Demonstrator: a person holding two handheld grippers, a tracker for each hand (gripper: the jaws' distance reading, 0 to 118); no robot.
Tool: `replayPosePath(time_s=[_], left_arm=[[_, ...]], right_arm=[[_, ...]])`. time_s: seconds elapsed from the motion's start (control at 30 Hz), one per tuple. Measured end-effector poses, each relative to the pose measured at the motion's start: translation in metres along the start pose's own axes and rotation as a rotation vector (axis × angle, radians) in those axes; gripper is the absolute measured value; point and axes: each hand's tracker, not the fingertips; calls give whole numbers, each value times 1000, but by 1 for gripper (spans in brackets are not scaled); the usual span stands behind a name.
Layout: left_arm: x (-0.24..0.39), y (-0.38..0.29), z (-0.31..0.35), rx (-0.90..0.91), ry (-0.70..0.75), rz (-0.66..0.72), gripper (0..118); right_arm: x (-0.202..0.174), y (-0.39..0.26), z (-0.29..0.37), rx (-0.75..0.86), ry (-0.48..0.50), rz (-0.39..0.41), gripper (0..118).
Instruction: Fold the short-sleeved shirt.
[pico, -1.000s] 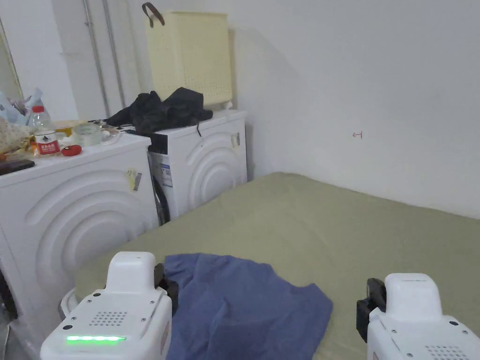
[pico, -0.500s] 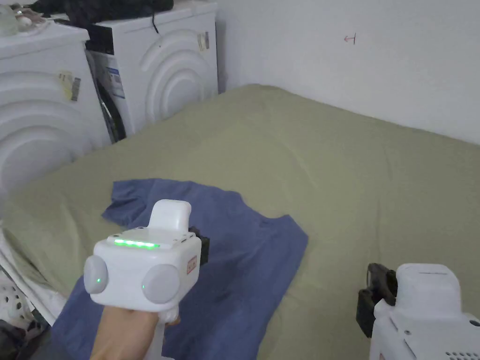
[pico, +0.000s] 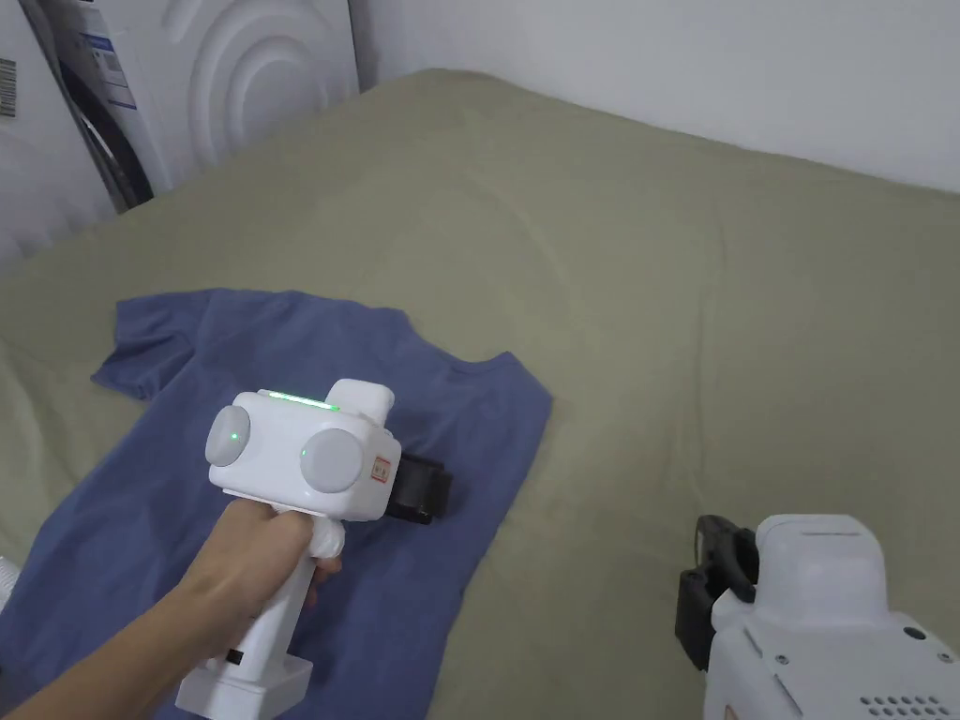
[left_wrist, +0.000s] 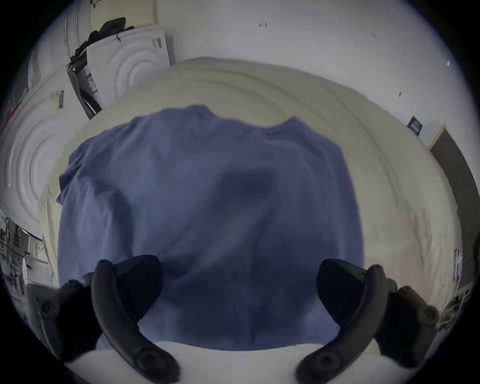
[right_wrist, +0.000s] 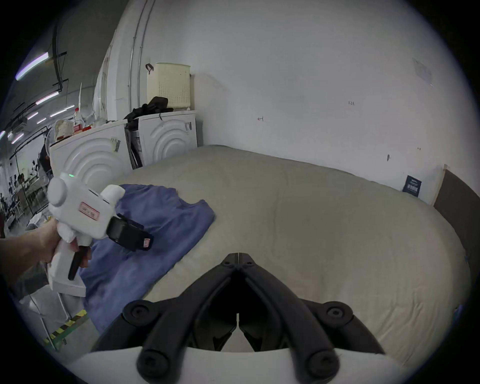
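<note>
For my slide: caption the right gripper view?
Right gripper shut over the bed; open left gripper above the shirt.

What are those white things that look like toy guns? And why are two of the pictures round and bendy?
Those are grabbing tools. A person holds one in each hand, and each tool ends in two black fingers that can pinch cloth.

The head view comes from a camera on the person's head. It looks down on a green bed with a blue shirt spread out on it. The left gripper hangs over the shirt, and the right gripper waits over bare bed.

The round pictures come from small cameras riding on the tools; their lenses bend everything. In the left gripper view the fingers stand wide apart above the shirt, holding nothing. In the right gripper view the fingers are closed together, also holding nothing.
</note>
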Motion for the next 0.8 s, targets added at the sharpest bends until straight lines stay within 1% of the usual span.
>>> replayPosePath(time_s=[0.03, 0.07, 0.1, 0.13, 0.17, 0.23, 0.3, 0.37, 0.43, 0.5, 0.63, 0.8], left_arm=[[1, -1, -6, -37, 29, -12, 93], [7, -7, -2, -20, 35, -21, 91], [8, -8, 6, 18, 25, -7, 80], [10, -7, 12, 12, 31, -7, 43], [13, -6, 20, 32, 24, -3, 2], [13, -4, 27, 71, 103, -13, 2], [13, -3, 36, 56, 58, 13, 2], [28, -2, 67, 106, 72, 16, 2], [43, 5, 95, 152, 44, 33, 2], [63, 14, 121, 192, 36, -4, 2], [122, 32, 172, 274, -44, -91, 2], [228, 40, 215, 308, -183, -240, 2]], right_arm=[[2, -2, 4, -3, -2, 5, 0], [4, -3, 9, -5, -9, 11, 0], [8, -4, 15, -5, -12, 12, 0], [12, -5, 22, -5, -18, 14, 0], [16, -6, 27, -7, -28, 14, 0], [26, -5, 41, -3, -46, -2, 0], [37, -5, 60, 8, -67, -24, 0], [50, -5, 81, 23, -97, -27, 0], [66, -7, 102, 37, -136, -29, 0], [81, -9, 121, 42, -179, -44, 0], [110, -13, 159, 78, -255, -105, 0], [140, -19, 201, 106, -328, -132, 0]])
